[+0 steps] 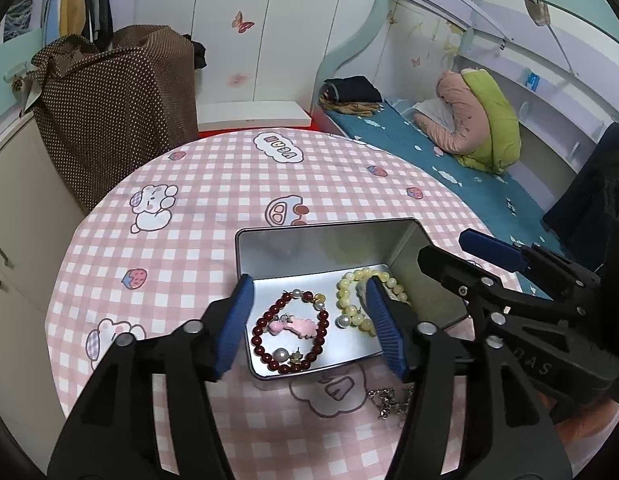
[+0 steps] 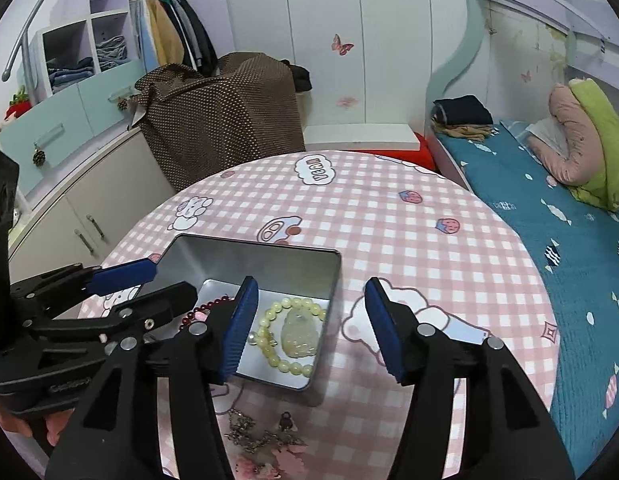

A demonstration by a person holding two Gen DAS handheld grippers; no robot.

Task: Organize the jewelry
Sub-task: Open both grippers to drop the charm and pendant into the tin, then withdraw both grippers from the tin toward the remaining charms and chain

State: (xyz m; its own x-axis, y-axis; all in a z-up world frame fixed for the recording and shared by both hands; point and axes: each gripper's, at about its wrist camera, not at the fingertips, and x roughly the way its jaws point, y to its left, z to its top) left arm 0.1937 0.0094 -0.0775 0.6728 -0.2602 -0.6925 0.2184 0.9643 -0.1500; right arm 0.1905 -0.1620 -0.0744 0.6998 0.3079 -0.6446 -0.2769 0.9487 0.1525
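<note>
- Ribbed blue pads of the left gripper [image 1: 309,324] and right gripper [image 2: 309,328] stand spread, empty.
- Rectangular silver tin [image 1: 309,248] holds a glossy dark-red bead bracelet [image 1: 265,320] and a pale-yellow bead bracelet [image 2: 285,308].

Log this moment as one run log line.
left gripper: open, empty | right gripper: open, empty | tin: red bracelet, yellow bracelet | table: chain
</note>
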